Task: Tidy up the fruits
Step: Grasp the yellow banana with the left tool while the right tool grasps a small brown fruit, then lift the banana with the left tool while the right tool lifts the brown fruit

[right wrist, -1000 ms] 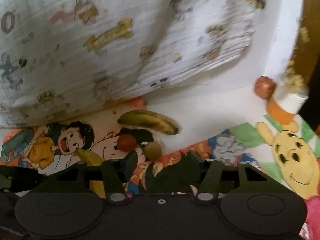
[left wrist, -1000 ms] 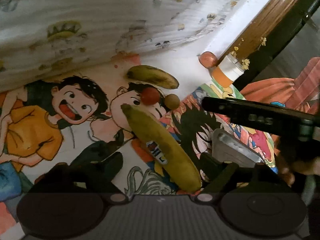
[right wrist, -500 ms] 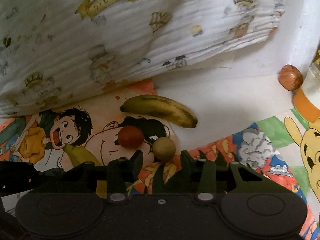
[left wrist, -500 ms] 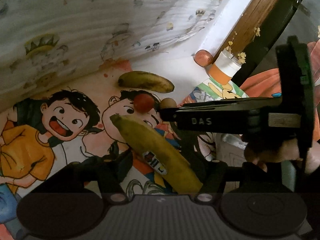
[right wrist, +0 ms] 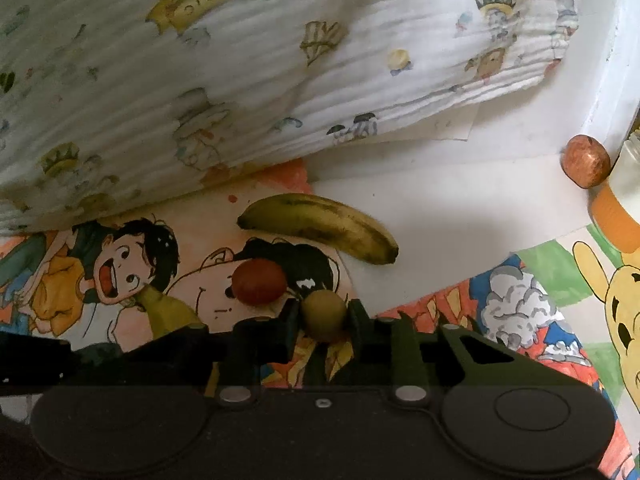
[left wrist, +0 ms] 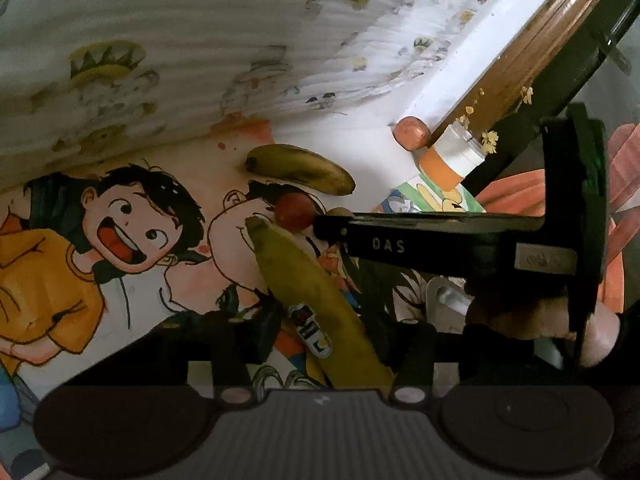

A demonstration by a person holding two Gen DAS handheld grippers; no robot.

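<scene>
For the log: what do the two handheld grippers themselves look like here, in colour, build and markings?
Both are matte black plastic. Each wrist view shows a wide dark body with two round discs, two silver screw heads, and angular black fingers. The left gripper has a ribbed grey centre panel. Seen side-on, the right gripper bears white "DAS" lettering and a silver metal plate. No cables or sleeves are visible.

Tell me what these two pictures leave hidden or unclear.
- Stickered yellow banana: its near end sits behind the left gripper body, left wrist view.
- Small olive-green round fruit: mostly hidden by the right gripper's arm in the left wrist view.
- Orange-and-white container: cut by the edge, right wrist view.
</scene>
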